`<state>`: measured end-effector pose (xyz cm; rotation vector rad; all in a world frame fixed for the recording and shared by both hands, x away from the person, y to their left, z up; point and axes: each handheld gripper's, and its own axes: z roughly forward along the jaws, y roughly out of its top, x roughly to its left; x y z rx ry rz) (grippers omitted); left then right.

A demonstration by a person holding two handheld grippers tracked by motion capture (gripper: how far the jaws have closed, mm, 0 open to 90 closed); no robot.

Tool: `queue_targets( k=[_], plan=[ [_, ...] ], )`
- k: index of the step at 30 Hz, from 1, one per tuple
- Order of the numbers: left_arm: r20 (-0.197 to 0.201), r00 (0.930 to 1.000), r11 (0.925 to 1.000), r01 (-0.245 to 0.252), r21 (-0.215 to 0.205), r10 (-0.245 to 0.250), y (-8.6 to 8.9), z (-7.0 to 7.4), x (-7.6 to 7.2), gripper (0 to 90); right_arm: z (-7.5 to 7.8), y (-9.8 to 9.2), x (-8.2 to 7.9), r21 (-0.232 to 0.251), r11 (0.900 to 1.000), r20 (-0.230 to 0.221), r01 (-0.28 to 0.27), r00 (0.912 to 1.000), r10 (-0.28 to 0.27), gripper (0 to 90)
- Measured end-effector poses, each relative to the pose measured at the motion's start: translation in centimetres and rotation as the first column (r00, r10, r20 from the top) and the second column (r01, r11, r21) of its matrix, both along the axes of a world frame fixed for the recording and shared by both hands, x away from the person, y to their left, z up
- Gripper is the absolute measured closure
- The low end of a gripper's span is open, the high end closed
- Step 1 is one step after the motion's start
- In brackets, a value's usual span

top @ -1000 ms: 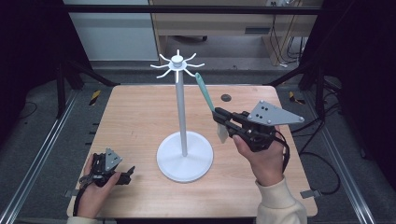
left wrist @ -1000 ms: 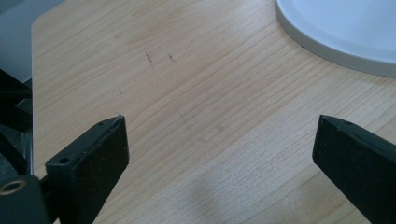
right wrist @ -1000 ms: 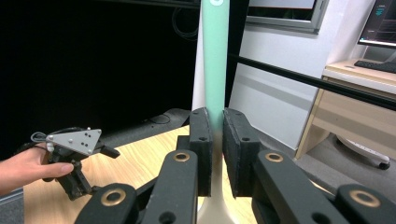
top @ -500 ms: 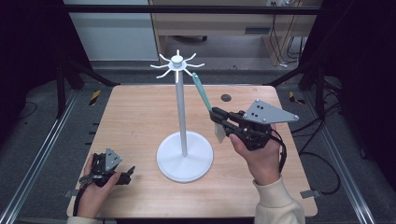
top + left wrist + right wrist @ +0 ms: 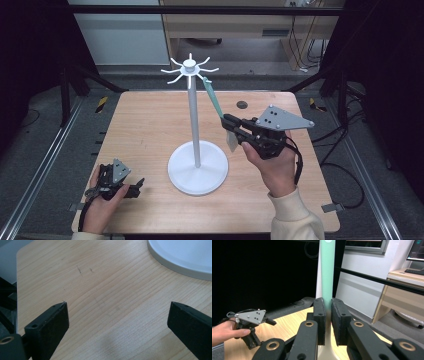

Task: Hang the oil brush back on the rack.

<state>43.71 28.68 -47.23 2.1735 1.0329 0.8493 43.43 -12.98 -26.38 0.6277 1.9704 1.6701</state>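
Spatula point(image 5: 214, 99) has tipped closer to the stand point(image 5: 194, 120), clamped in right tongs point(image 5: 228, 122); left tongs point(image 5: 117, 322) gape over bare worktop point(image 5: 105, 290).

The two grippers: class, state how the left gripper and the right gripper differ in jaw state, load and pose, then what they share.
1. The left gripper has its jaws wide apart; the right gripper has its jaws shut.
2. The left holds nothing; the right clamps a green-handled utensil.
3. The left sits low at the wooden table; the right is raised beside the white stand.
Shared: both have black jaws and are hand-held.
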Motion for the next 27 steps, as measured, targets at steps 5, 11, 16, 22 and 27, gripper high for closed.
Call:
queue_targets(
  k=[5,11,16,22,27],
  plan=[
    [0.001,1.0000,1.0000,0.000,0.000,0.000,0.0,0.0,0.0,3.2,-0.1,0.1,0.1,-0.004,1.000,-0.004,0.000,1.0000,0.000,82.5],
    [0.001,1.0000,1.0000,-0.001,-0.001,0.001,0.0,0.0,0.0,3.3,-0.1,0.2,0.1,-0.003,1.000,-0.002,0.003,1.0000,-0.003,82.4],
    [-0.002,1.0000,1.0000,0.000,0.005,0.000,0.0,0.0,0.0,3.2,-0.1,0.4,0.2,-0.009,1.000,-0.003,0.012,0.9999,-0.012,82.4],
    [0.000,1.0000,1.0000,-0.001,0.003,0.001,0.1,0.0,0.0,3.2,-0.5,1.0,0.9,-0.006,1.000,-0.006,0.011,0.9999,-0.011,82.3],
    [-0.003,1.0000,1.0000,-0.001,0.006,0.001,0.1,0.0,0.0,3.2,-0.6,1.1,1.2,0.003,1.000,-0.007,0.020,0.9998,-0.020,82.2]
  ],
)
